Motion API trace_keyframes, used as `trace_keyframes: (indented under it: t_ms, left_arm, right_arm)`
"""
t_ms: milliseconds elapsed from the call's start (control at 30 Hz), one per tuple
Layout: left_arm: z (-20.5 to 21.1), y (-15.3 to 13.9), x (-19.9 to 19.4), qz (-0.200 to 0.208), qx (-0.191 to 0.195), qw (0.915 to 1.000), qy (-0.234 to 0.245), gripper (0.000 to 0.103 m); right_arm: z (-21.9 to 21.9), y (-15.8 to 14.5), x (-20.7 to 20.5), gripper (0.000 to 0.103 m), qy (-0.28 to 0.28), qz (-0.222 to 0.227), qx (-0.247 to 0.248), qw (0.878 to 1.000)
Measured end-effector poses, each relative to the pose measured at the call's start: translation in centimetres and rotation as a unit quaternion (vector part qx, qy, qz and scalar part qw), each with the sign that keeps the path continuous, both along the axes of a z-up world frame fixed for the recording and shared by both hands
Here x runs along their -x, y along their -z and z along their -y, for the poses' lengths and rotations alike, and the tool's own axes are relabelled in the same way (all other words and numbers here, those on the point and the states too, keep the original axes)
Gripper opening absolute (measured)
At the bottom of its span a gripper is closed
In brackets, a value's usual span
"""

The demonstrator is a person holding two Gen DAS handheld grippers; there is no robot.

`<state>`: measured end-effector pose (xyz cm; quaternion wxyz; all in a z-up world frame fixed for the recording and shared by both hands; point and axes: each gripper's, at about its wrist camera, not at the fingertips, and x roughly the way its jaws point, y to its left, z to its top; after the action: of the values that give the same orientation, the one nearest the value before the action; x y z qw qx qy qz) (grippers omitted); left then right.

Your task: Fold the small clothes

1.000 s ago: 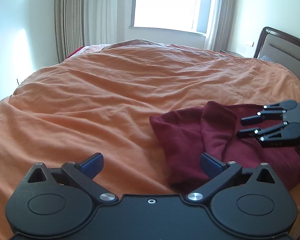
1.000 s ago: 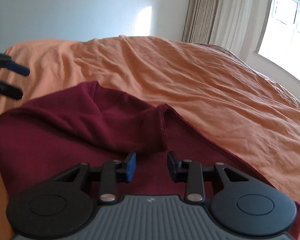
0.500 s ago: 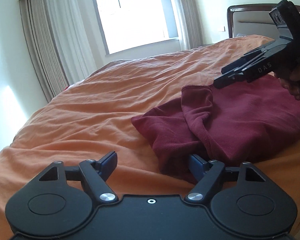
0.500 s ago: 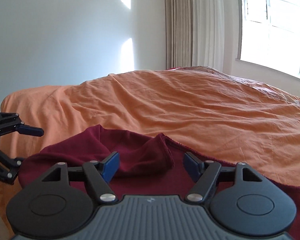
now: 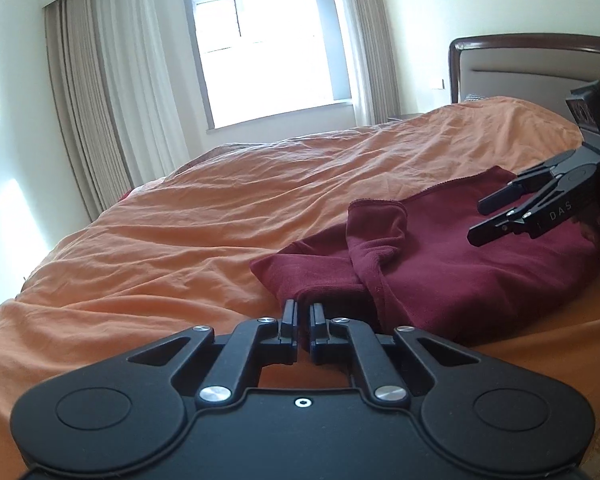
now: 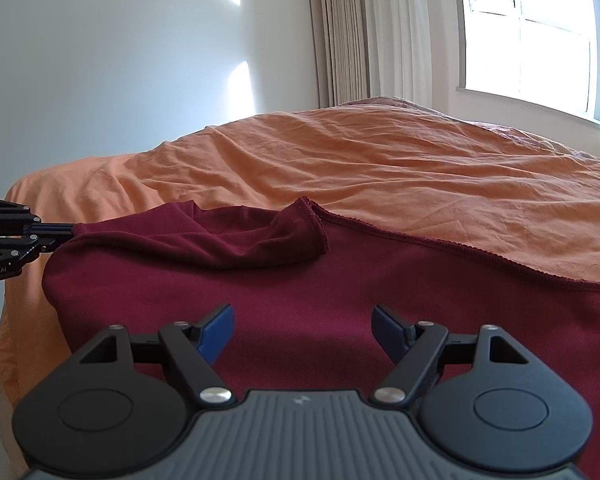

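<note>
Left gripper (image 5: 303, 312) jaws just closed, pinching cloth edge at tips, right gripper (image 6: 303, 330) jaws just opened wide, nothing between, angled downward.

The right gripper (image 6: 302, 330) hovers with jaws apart over the maroon garment (image 6: 340, 292) on the orange bedspread (image 6: 380, 160); the left gripper (image 6: 66, 232) pinches its far corner.

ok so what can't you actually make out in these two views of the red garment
- Left wrist view: the near edge of the red garment where the left gripper has closed, hidden by its body.
- Right wrist view: the garment's near part, hidden behind the right gripper.
- Both views: what kind of garment it is; it lies bunched.
</note>
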<state>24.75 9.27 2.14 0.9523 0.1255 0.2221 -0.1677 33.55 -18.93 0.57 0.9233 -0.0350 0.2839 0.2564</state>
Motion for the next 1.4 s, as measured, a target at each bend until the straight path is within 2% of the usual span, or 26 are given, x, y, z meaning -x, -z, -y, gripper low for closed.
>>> trace_keyframes:
  t_ms: [200, 433, 500, 567, 633, 700, 733, 800, 900, 933, 1067, 1133, 1167, 1200, 1233, 1300, 1400]
  left_arm:
    - [-2.2, 0.5, -0.2, -0.024, 0.062, 0.9966, -0.048, 0.004]
    - [-5.0, 2.3, -1.1, -0.070, 0.139, 0.9837, -0.090, 0.004]
    - [-5.4, 3.3, -1.4, -0.084, 0.147, 0.9814, -0.090, 0.005]
    - [-5.7, 3.3, -0.9, -0.080, 0.160, 0.9804, -0.083, 0.004]
    - [-5.6, 2.7, -0.2, -0.073, 0.153, 0.9828, -0.073, 0.012]
    - [-5.6, 1.8, 0.4, -0.065, 0.147, 0.9848, -0.065, 0.028]
    - [-5.7, 1.3, 0.5, -0.064, 0.145, 0.9854, -0.061, 0.033]
    - [-5.8, 0.4, 0.4, -0.062, 0.145, 0.9854, -0.063, 0.051]
    - [-6.3, -0.7, -0.8, -0.066, 0.165, 0.9811, -0.077, 0.069]
    - [-6.5, -1.0, -1.4, -0.069, 0.181, 0.9773, -0.084, 0.070]
    - [-6.4, -0.6, -3.4, -0.099, 0.222, 0.9629, -0.117, 0.070]
    - [-5.7, 0.2, -4.0, -0.117, 0.225, 0.9594, -0.124, 0.062]
    - [-5.3, 0.7, -4.1, -0.125, 0.222, 0.9596, -0.119, 0.049]
    - [-4.9, 1.2, -4.1, -0.131, 0.219, 0.9603, -0.113, 0.036]
    - [-4.5, 1.7, -4.1, -0.137, 0.214, 0.9609, -0.110, 0.032]
    - [-4.2, 2.3, -3.8, -0.142, 0.208, 0.9608, -0.116, 0.028]
    - [-4.6, 2.9, -3.3, -0.142, 0.226, 0.9563, -0.120, 0.026]
  right_arm:
    - [-0.4, -0.7, 0.9, 0.083, -0.017, 0.009, 0.006, 1.000]
    - [-0.9, -0.5, 1.6, 0.085, -0.030, 0.007, 0.019, 0.999]
    - [-0.9, 0.0, 1.7, 0.085, -0.030, 0.004, 0.024, 0.999]
    - [-0.9, 0.3, 2.0, 0.087, -0.031, 0.005, 0.026, 0.999]
    - [-0.6, 0.6, 2.3, 0.092, -0.031, 0.004, 0.022, 0.999]
    - [-0.4, 0.9, 2.6, 0.093, -0.029, 0.004, 0.016, 0.999]
    - [-0.2, 1.0, 2.6, 0.094, -0.027, 0.003, 0.012, 1.000]
    - [0.1, 1.3, 2.8, 0.097, -0.021, 0.002, 0.002, 1.000]
    - [0.4, 1.3, 2.6, 0.099, -0.019, 0.003, -0.005, 1.000]
    - [0.3, 1.1, 2.4, 0.099, -0.018, 0.004, -0.006, 1.000]
    - [-0.3, -0.6, 0.6, 0.099, -0.013, 0.012, -0.013, 1.000]
    - [-1.0, -1.7, -0.6, 0.098, -0.016, 0.014, -0.029, 0.999]
    - [-1.5, -2.2, -1.3, 0.095, -0.023, 0.014, -0.036, 0.999]
    - [-2.3, -2.7, -2.1, 0.092, -0.033, 0.011, -0.042, 0.999]
    - [-3.1, -3.2, -3.1, 0.085, -0.047, 0.006, -0.047, 0.998]
    - [-5.0, -4.0, -4.8, 0.068, -0.071, 0.001, -0.049, 0.996]
    - [-8.5, -4.8, -7.8, 0.055, -0.103, -0.010, -0.040, 0.994]
